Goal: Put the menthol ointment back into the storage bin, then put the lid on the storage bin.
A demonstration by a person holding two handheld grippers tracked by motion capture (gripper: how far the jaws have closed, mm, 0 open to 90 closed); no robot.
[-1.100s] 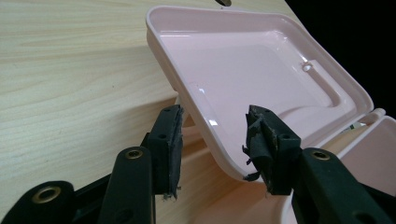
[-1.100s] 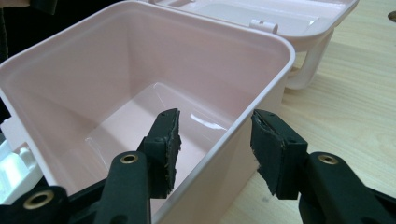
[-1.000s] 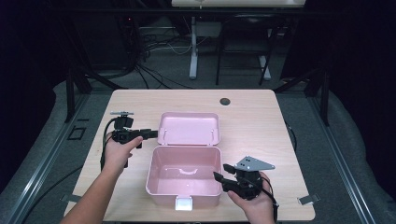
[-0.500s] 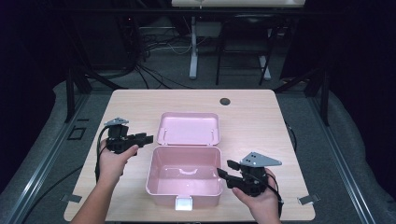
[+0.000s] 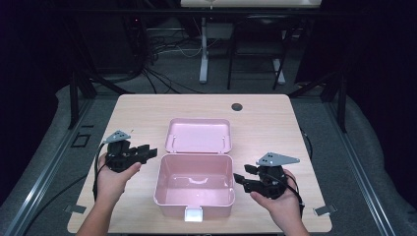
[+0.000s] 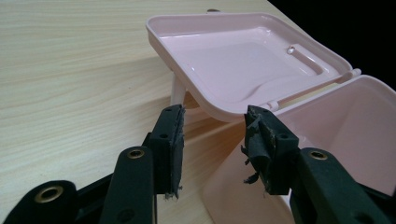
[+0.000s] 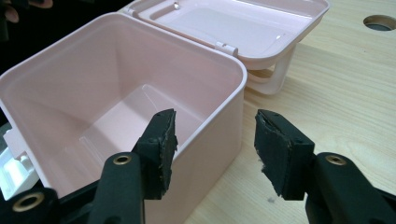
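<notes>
Flanking an open pink box [image 5: 194, 184] on the tabletop [image 5: 147, 105], a person's two claws sit released and empty, one at each side wall. The left claw [image 5: 150, 152] hovers just off the box's left side, near the hinge corner, pointing toward it; the right claw [image 5: 239, 179] points in at the right wall, and its jaws have just been opening, with nothing pressed between them. The box stands at the middle of the near half of the tabletop, its lid [image 5: 198, 135] thrown back flat behind it, so the whole thing runs longest away from the person. Both claws lie about equally near, the right a shade closer to the rim. The box's inside looks bare, though its near wall hides the front floor, and the white latch [image 5: 193, 214] at the front edge is hard to make out.
</notes>
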